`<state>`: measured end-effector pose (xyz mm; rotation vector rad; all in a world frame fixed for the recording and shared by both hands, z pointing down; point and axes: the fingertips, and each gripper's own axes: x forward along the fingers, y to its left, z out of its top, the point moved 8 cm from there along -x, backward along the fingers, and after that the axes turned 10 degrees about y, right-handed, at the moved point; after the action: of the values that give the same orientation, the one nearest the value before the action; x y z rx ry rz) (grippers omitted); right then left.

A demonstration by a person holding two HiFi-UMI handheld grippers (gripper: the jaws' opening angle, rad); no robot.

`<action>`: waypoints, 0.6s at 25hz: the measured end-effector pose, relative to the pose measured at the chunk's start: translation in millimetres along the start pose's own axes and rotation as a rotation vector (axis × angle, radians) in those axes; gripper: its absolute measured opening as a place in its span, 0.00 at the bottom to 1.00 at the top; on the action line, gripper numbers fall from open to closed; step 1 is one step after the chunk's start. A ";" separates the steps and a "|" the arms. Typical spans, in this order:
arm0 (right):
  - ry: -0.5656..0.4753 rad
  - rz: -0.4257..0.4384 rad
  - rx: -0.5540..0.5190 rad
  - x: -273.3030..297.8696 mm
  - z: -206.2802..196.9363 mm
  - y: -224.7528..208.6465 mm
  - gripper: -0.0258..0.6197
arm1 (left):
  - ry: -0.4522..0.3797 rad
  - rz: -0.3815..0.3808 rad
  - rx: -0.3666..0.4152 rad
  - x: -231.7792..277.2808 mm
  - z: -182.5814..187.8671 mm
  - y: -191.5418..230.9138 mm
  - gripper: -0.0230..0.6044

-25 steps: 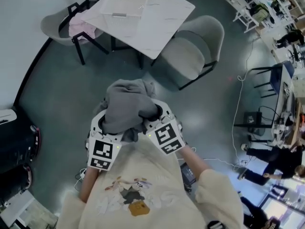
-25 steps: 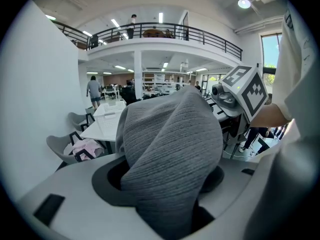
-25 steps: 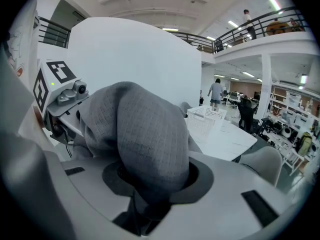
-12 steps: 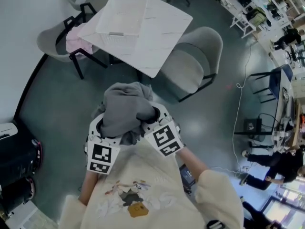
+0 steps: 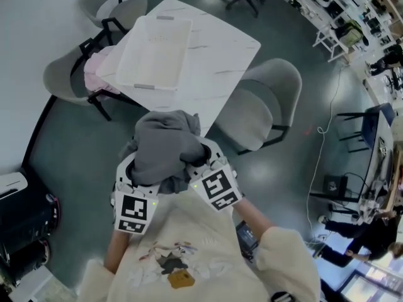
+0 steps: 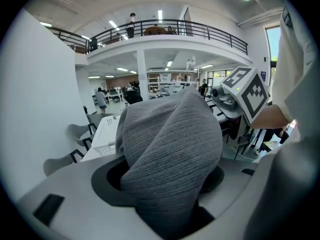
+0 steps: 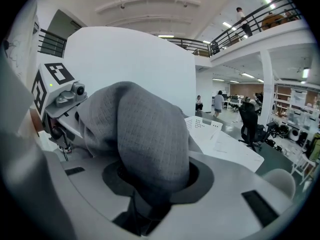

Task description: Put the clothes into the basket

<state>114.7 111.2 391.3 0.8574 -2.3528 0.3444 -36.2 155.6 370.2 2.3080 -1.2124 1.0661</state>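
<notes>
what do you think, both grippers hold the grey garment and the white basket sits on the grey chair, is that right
Not quite. The head view shows the white basket sitting on the white table, not on the grey chair. The rest stands: the left gripper and the right gripper both hold the grey garment.

Standing nearby, I see a loose cream sweatshirt (image 5: 211, 241) with a print (image 5: 171, 264) on the chest: grey and white shapes above an orange-yellow patch. Either side of the print swell full cream sleeves (image 5: 286, 263). Just beyond the print, the left gripper (image 5: 135, 168) and the right gripper (image 5: 204, 159) have smooth pale grey shells, each with a dark rounded hollow. Each carries a white marker cube (image 5: 134, 211) printed with black squares, with a tiny green light at its edge and a stubby silver camera lens (image 7: 76, 90) beside it.
</notes>
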 end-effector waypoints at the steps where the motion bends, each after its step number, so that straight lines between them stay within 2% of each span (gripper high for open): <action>1: -0.003 0.003 -0.003 3.5 5.6 -14.0 0.24 | -0.001 0.005 -0.003 8.3 11.7 4.6 0.47; 8: 0.001 0.045 -0.039 29.9 41.6 -95.4 0.24 | 0.022 0.045 -0.050 55.4 77.9 33.9 0.47; 15: 0.002 0.105 -0.114 38.6 71.6 -142.2 0.24 | 0.004 0.115 -0.131 73.6 117.1 42.2 0.47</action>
<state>151.7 -46.0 364.1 0.6821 -2.3955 0.2508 10.8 21.4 344.1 2.1592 -1.3856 0.9965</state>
